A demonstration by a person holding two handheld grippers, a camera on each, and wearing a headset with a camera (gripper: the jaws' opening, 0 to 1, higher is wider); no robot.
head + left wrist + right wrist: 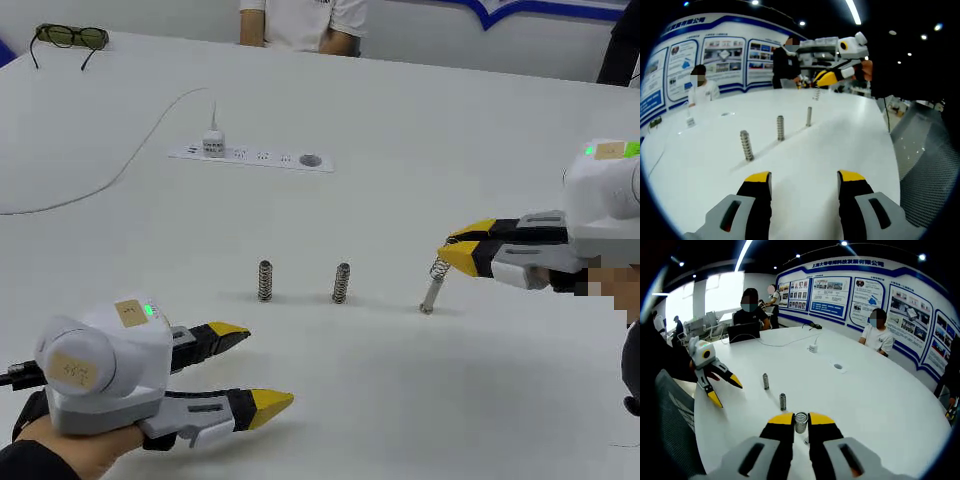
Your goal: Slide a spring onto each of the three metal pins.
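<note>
Three metal pins stand in a row on the white table [400,120]. The left pin [265,281] and the middle pin [341,283] each wear a spring. My right gripper [455,250] is shut on a third spring [439,268], holding it at the top of the right pin [430,297], which looks tilted. In the right gripper view the spring [800,422] sits between the yellow tips of the right gripper [800,419]. Low at the near left, my left gripper [250,367] is open with nothing in it, well short of the pins [780,128].
A white power strip [250,156] with a plugged adapter and a trailing cable lies beyond the pins. Glasses [70,37] rest at the far left corner. A person [300,25] sits at the far edge. A mesh chair [925,165] stands beside the table.
</note>
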